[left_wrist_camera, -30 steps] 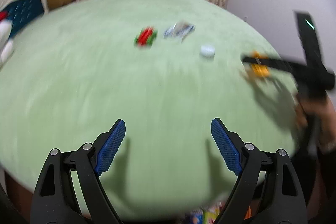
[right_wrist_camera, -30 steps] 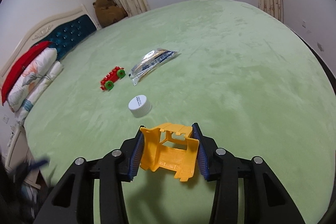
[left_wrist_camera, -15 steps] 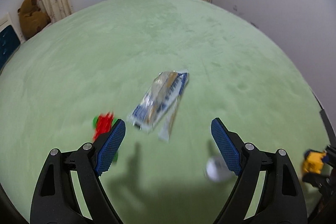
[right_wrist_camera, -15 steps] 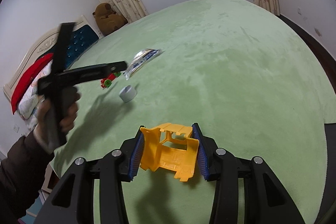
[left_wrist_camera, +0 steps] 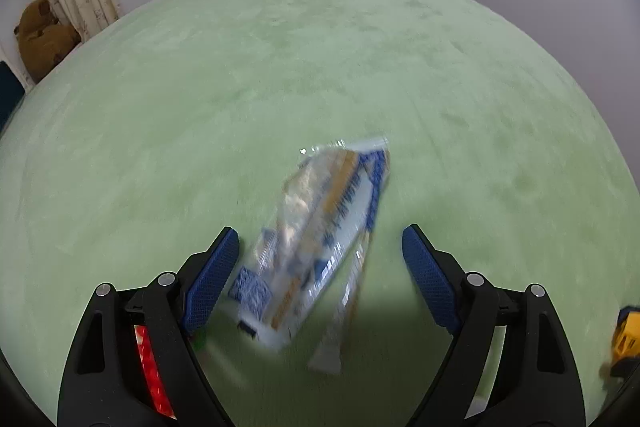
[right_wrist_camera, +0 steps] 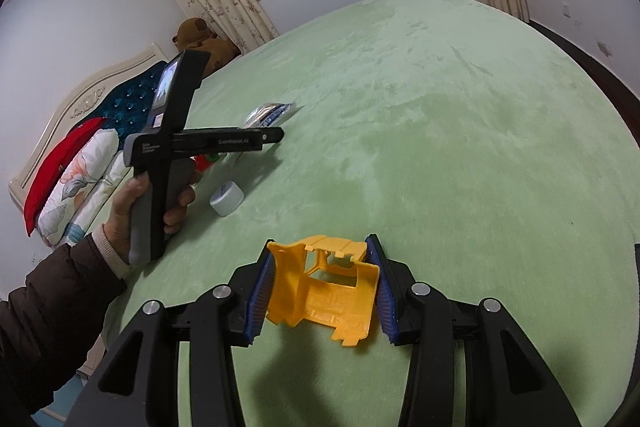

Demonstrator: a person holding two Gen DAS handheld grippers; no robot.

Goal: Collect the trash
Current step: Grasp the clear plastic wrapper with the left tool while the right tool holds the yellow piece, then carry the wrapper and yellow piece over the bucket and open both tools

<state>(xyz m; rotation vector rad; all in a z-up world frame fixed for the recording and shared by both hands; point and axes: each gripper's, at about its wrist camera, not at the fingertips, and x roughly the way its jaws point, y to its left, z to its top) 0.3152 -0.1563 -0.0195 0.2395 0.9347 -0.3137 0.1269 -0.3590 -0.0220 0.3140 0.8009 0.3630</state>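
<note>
A crumpled clear and blue plastic wrapper lies on the green bed cover. My left gripper is open and hovers over it, fingers on either side of its near end. The wrapper also shows far off in the right wrist view, partly behind the left tool. My right gripper is shut on a yellow plastic toy piece, held above the cover. A white bottle cap lies on the cover below the left tool.
A red and green toy lies by the cap; it peeks out behind my left finger. Pillows, a blue headboard and a brown teddy bear are at the bed's far end. A wall and window stand behind.
My left gripper has swept from the bed's near edge forward over the toys and down onto the wrapper, staying open. The right gripper has kept its hold on the yellow piece and turned slightly.
</note>
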